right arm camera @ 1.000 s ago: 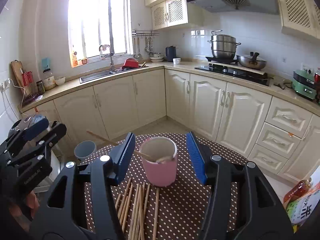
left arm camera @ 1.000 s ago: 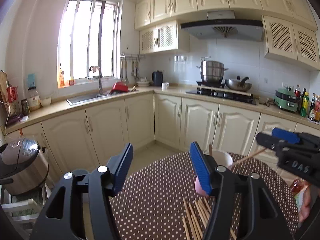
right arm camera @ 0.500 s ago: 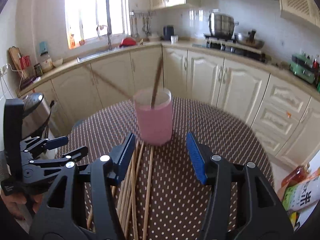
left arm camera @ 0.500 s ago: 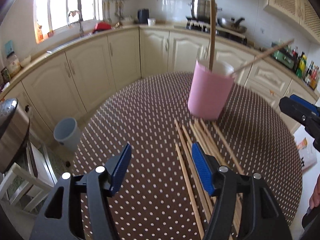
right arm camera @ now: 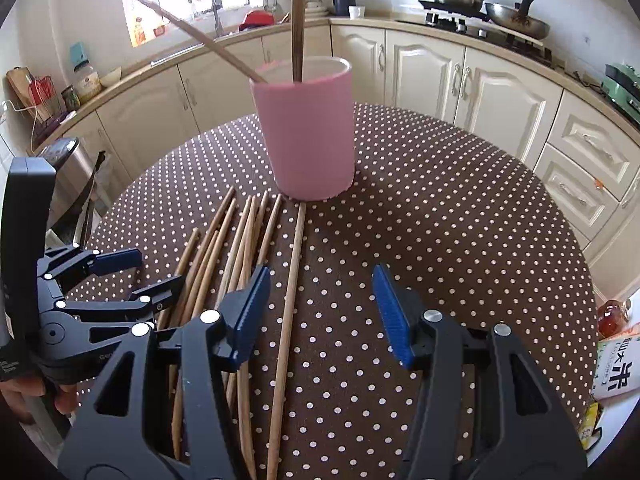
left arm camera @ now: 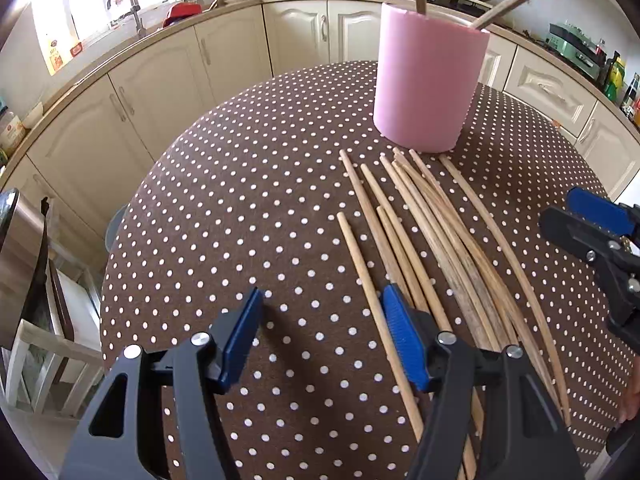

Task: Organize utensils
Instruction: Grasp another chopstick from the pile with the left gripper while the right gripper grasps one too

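Wooden chopsticks (left arm camera: 404, 224) fan across mid-frame below the pink cup (left arm camera: 428, 80) that should collect them, so both the left gripper (left arm camera: 320, 336) and right gripper (right arm camera: 320, 312) hover low, jaws spread and empty.

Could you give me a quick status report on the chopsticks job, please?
Both tongs open, empty: left, right. Two sticks in pink cup; loose chopsticks lie on table. Nothing in the way.
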Action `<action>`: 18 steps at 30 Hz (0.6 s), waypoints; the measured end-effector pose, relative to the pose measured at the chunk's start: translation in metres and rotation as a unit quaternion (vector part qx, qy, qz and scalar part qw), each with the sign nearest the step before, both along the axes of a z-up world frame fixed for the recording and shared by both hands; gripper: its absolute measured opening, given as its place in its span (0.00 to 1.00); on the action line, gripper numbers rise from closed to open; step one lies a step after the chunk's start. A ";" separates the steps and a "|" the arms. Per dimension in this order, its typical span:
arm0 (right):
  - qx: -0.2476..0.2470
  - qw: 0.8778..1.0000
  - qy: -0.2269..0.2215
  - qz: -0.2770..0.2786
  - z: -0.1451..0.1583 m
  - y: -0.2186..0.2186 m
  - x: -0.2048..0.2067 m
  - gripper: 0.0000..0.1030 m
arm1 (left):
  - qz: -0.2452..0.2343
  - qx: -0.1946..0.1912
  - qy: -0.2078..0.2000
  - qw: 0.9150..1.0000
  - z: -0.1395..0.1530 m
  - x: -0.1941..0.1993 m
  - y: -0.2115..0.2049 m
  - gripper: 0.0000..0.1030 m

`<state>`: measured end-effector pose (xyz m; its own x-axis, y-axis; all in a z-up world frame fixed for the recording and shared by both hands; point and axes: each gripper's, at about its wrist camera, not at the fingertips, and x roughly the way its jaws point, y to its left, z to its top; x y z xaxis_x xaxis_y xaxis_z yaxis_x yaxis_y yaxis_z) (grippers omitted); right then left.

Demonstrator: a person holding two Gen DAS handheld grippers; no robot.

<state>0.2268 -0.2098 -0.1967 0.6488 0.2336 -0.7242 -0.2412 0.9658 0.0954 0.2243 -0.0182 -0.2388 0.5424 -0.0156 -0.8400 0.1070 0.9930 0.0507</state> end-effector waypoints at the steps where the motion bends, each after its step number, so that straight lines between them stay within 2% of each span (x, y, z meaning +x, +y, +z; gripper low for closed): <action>1: -0.002 1.000 0.007 0.003 -0.003 0.001 0.003 0.52 | 0.000 -0.001 0.000 1.000 0.001 0.002 0.000 0.60; 3: -0.004 1.000 0.018 0.008 -0.007 0.004 0.008 0.52 | -0.001 -0.003 0.001 1.000 0.002 0.003 0.001 0.60; 6: -0.013 0.999 0.035 0.018 -0.013 0.009 0.016 0.51 | -0.010 -0.013 0.000 1.000 0.005 0.006 0.002 0.38; 7: -0.017 0.999 0.041 0.022 -0.015 0.011 0.019 0.48 | -0.011 -0.013 0.001 1.000 0.006 0.009 0.000 0.27; 8: -0.021 0.998 0.049 0.025 -0.018 0.014 0.022 0.40 | -0.017 -0.016 0.002 1.000 0.007 0.010 -0.002 0.18; 9: -0.024 0.998 0.058 0.031 -0.020 0.017 0.027 0.34 | -0.021 -0.020 0.003 1.000 0.007 0.011 -0.003 0.13; 15: -0.038 0.994 0.091 0.052 -0.026 0.035 0.048 0.34 | -0.022 -0.033 0.005 0.999 0.008 0.021 -0.006 0.06; 18: -0.055 0.991 0.110 0.060 -0.028 0.046 0.061 0.30 | -0.022 -0.037 0.006 0.999 0.008 0.027 -0.005 0.06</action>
